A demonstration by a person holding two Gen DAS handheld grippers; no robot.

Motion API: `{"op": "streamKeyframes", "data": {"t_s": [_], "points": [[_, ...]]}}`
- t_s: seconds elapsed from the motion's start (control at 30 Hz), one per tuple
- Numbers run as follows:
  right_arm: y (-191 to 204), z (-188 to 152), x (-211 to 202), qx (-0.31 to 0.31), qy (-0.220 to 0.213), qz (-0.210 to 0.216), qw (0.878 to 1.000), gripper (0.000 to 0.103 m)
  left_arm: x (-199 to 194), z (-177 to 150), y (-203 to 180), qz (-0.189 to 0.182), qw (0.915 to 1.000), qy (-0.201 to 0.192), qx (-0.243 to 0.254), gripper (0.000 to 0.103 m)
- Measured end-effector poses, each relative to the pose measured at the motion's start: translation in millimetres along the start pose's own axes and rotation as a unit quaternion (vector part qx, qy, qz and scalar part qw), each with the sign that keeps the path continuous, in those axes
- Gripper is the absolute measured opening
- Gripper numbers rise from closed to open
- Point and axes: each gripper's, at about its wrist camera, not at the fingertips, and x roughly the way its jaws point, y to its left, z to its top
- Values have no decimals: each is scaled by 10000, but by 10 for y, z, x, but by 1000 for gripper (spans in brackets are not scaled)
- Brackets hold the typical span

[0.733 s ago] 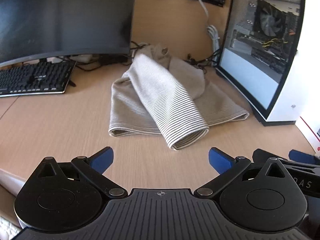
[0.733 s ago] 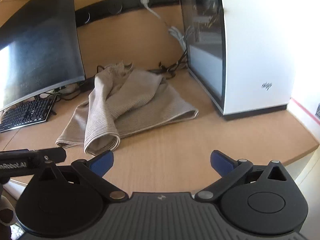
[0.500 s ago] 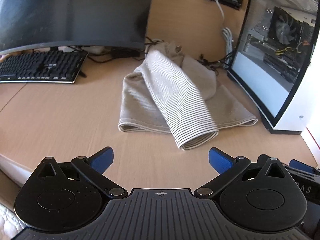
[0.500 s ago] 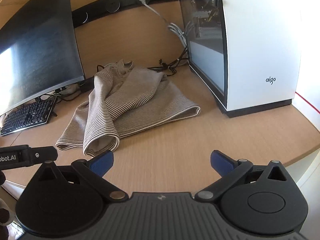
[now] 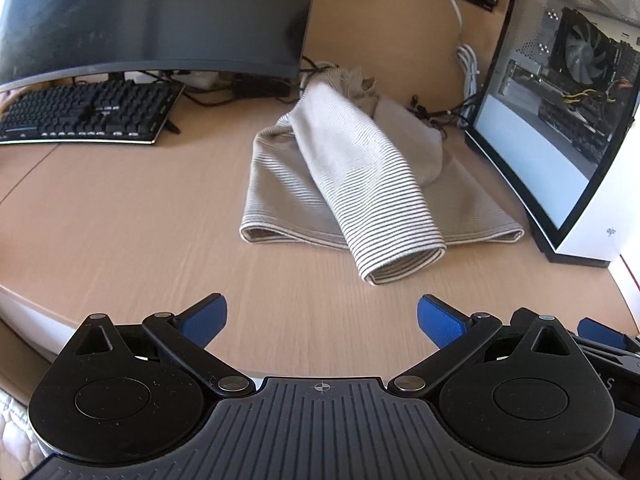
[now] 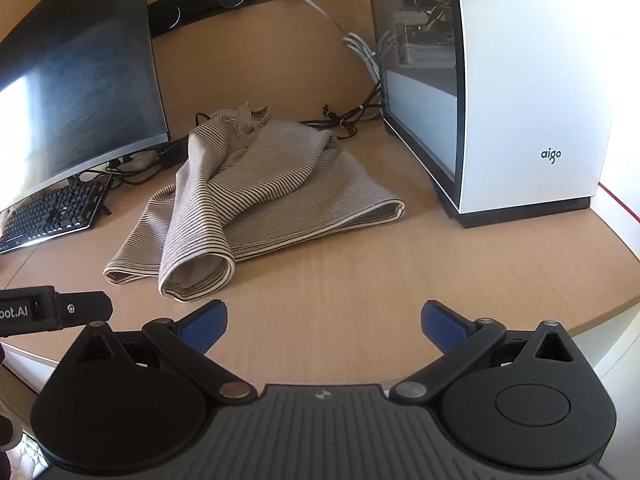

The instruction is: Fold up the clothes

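Note:
A beige striped garment point(image 5: 360, 184) lies crumpled on the wooden desk point(image 5: 120, 220), with one sleeve draped forward over its body. It also shows in the right wrist view point(image 6: 248, 200). My left gripper point(image 5: 322, 316) is open and empty, held above the desk's near edge, short of the sleeve cuff point(image 5: 404, 264). My right gripper point(image 6: 324, 320) is open and empty, near the desk's front edge, to the right of the cuff point(image 6: 196, 276). Part of the left gripper point(image 6: 52, 310) shows at the left of the right wrist view.
A curved monitor point(image 5: 152, 16) and a black keyboard point(image 5: 84, 116) stand at the back left. A white PC case point(image 5: 560, 120) with a glass side stands close to the garment's right. Cables point(image 5: 464, 72) run along the back wall.
Both grippers have shifted a little, so the garment sits more central and closer in each view. The jaws stay open. The garment has not moved.

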Motion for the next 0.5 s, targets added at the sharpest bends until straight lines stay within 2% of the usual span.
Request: {"op": "streamKeyframes", "data": {"t_s": [0.5], "points": [[-160,87,11,110,20,-37,9999,103,43,32,-102,-64,9998,47,176,103]]}}
